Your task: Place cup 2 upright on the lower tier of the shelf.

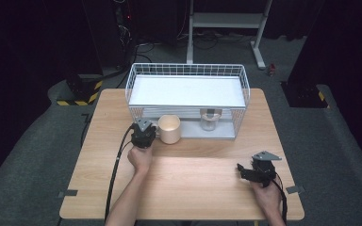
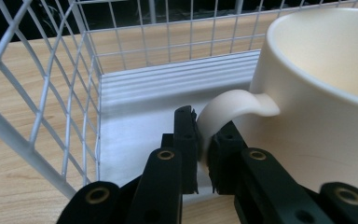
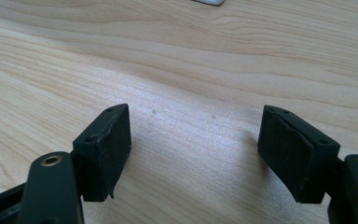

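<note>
The cream mug stands at the open front of the wire rack, left gripper at its nine o'clock clamped on the handle. Picked, I'd say; placing remains. The right gripper rests gaping, empty, on the table.

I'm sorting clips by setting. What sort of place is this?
Probably a lab or recording studio, not a home: a bare wooden table on grey carpet, black curtains around, a metal stand and cables behind.
</note>
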Demonstrator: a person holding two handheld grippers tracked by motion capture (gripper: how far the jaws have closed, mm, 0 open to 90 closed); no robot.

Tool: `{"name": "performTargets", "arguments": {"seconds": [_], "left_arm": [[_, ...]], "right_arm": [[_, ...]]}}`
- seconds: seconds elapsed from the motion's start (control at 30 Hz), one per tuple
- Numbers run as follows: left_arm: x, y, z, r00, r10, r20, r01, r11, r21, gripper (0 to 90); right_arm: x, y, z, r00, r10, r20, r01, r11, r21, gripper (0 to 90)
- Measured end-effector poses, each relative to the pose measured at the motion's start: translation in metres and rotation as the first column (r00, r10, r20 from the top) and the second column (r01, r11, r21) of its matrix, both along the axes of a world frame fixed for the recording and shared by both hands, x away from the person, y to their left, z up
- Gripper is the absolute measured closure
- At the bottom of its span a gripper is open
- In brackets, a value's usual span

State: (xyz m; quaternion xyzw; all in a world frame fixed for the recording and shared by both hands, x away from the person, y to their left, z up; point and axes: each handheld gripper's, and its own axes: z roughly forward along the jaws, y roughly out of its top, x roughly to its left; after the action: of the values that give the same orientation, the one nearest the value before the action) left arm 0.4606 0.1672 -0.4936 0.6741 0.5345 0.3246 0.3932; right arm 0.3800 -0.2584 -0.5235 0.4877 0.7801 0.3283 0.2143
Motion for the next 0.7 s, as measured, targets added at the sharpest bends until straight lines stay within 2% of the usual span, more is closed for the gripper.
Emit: {"name": "performTargets", "arguments": {"seconds": [0.17, 0.3, 0.47, 0.67, 0.7], "left_arm": [[0.004, -0.001, 0.001, 0.9996, 0.027, -0.005, -0.027, 0.9996, -0.003, 84.0], [0.007, -0.004, 0.001, 0.9988, 0.048, 0.009, -0.048, 0.9988, 0.008, 84.3], [0.010, -0.007, 0.000, 0.9969, 0.077, 0.018, -0.077, 0.9970, -0.005, 84.6], [0.012, -0.009, -0.001, 0.9943, 0.102, 0.032, -0.102, 0.9948, 0.005, 84.7], [0.013, -0.009, -0.002, 0.9942, 0.103, 0.031, -0.103, 0.9946, -0.008, 84.7]], "right_arm": [[0.000, 0.000, 0.000, 1.0000, 0.000, 0.000, 0.000, 1.0000, 0.000, 25.7], [0.000, 0.000, 0.000, 1.0000, 0.000, 0.000, 0.000, 1.0000, 0.000, 25.7], [0.000, 0.000, 0.000, 1.0000, 0.000, 0.000, 0.000, 1.0000, 0.000, 25.7], [0.000, 0.000, 0.000, 1.0000, 0.000, 0.000, 0.000, 1.0000, 0.000, 25.7], [0.000, 0.000, 0.000, 1.0000, 0.000, 0.000, 0.000, 1.0000, 0.000, 25.7]]}}
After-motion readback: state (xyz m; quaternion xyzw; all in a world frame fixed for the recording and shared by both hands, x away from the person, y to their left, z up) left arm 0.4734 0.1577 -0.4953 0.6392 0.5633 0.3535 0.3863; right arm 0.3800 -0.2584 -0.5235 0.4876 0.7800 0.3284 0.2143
